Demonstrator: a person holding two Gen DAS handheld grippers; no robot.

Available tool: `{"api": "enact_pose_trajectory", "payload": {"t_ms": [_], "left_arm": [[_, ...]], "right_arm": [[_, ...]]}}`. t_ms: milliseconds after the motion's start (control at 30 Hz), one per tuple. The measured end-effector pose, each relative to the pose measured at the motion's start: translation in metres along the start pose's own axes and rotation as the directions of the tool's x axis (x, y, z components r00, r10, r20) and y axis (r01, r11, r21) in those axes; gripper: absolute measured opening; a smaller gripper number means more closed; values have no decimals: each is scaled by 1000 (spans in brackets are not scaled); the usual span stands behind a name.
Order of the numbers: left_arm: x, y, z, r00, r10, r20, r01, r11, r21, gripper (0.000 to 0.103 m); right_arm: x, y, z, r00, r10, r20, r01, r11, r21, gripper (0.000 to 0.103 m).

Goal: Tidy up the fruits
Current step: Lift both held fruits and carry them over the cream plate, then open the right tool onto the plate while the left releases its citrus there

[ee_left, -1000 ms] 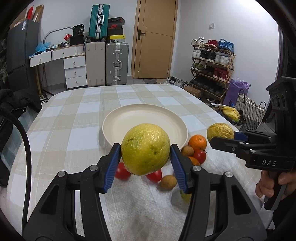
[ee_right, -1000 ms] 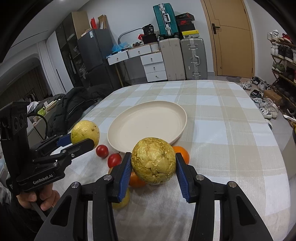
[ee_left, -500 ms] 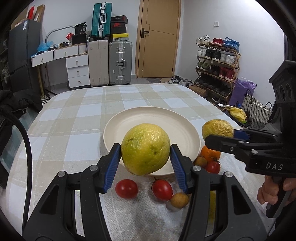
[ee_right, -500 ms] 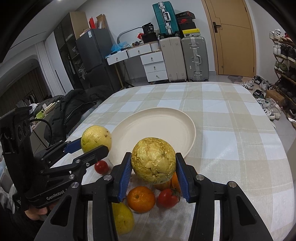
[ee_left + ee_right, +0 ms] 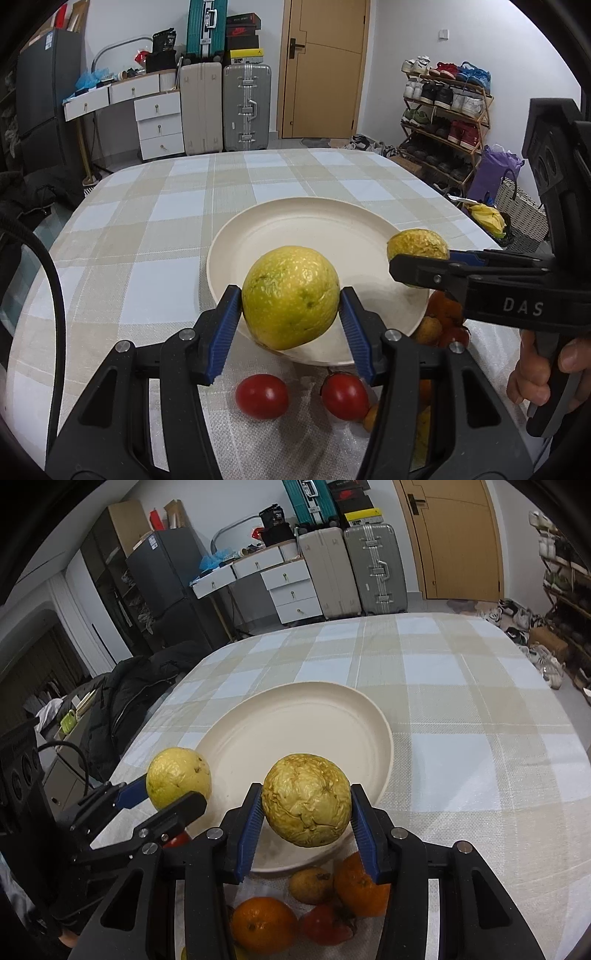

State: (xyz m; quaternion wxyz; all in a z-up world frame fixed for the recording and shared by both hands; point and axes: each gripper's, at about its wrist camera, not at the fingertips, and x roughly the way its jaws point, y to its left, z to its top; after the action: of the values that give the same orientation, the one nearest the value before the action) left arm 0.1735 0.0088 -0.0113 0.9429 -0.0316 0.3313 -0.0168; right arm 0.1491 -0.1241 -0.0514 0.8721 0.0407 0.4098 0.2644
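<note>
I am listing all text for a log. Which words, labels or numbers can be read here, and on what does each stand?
"DAS": on the right gripper, seen from the left wrist.
Marks on the shoe boxes atop the suitcases: too small to read.
Label on the fridge: blurred.
Nothing else is legible.

Behind your table: white walls, a tan wooden door point(image 5: 323, 68) at far centre. Two upright suitcases point(image 5: 225, 107) stand left of it, beside white drawers point(image 5: 159, 125). A dark fridge point(image 5: 162, 579) at far left. A shoe rack point(image 5: 445, 107) lines your right wall.
</note>
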Motion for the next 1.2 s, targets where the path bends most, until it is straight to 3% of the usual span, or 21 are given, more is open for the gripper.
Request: {"api": "enact_pose_trajectory", "payload": {"t_ms": [467, 533, 667, 733, 767, 800, 967, 1100, 1200], "left_arm": [[15, 1, 1, 999, 13, -45, -13, 1000, 7, 52], [16, 3, 1, 999, 13, -46, -13, 1000, -4, 52], [10, 6, -1, 999, -10, -34, 9, 1000, -21, 52], [2, 6, -3, 1000, -10, -15, 10, 1000, -16, 60], [-4, 6, -3, 1000, -8, 3, 8, 1000, -16, 69], [-9, 7, -4, 1000, -9, 17, 9, 1000, -19, 78], [-37, 15, -9, 998, -35, 54, 39, 997, -64, 102], [-55, 17, -17, 997, -31, 68, 35, 997, -69, 102], [-67, 15, -25, 997, -29, 67, 33, 998, -54, 102]], "right_arm": [[16, 2, 0, 1000, -2, -29, 2, 1000, 3, 48], [12, 0, 0, 1000, 13, -16, -12, 1000, 15, 54], [-5, 0, -3, 998, 50, 47, -51, 998, 22, 87], [-16, -1, -6, 995, 39, 86, -41, 999, 22, 97], [-21, -2, -7, 994, 34, 99, -37, 999, 25, 103], [-26, -4, -8, 992, 30, 121, -34, 999, 28, 103], [-49, -7, -15, 981, -9, 194, 5, 1000, 20, 103], [-56, 1, -25, 982, -57, 177, 71, 995, -69, 103], [-59, 2, -34, 992, -12, 126, 25, 995, -97, 103]]}}
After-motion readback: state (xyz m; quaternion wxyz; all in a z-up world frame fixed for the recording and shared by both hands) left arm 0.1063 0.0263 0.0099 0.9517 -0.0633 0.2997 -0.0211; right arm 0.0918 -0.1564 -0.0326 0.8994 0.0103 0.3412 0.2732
